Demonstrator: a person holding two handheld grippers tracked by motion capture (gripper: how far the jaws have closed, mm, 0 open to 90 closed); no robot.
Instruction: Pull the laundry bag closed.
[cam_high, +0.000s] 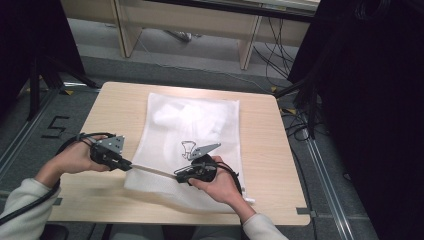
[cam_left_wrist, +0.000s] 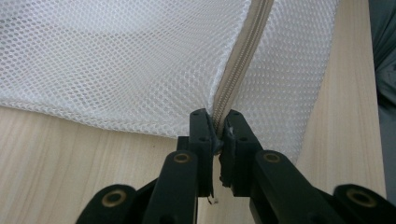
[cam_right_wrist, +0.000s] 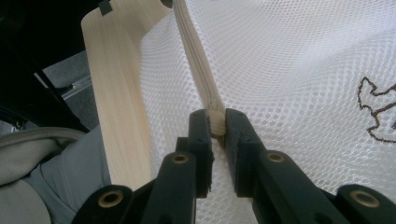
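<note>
- Lying flat on the wooden table (cam_high: 270, 150), the white mesh bag (cam_high: 195, 125) covers the middle of the top, its near edge toward six o'clock by the person's hands.
- A beige zipper (cam_high: 152, 170) runs along that near end of the bag, stretched in a straight line between the two grippers.
- At about eight o'clock from the bag's middle, the left gripper (cam_high: 129, 165) sits at the bag's corner; in the left gripper view its jaws are clenched on the end of the zipper (cam_left_wrist: 243, 60), with mesh spreading away on both sides.
- At about six o'clock, the right gripper (cam_high: 178, 173) rests over the mesh; in the right gripper view its jaws are pinched on the zipper (cam_right_wrist: 198, 65), the beige tape squeezed between the pads.
- A small dark printed figure (cam_high: 187, 148) marks the mesh just beyond the right gripper, toward twelve o'clock.
- The person's left hand (cam_high: 75, 159) and right hand (cam_high: 222, 185) each hold a gripper, sleeves at the table's near edge.
</note>
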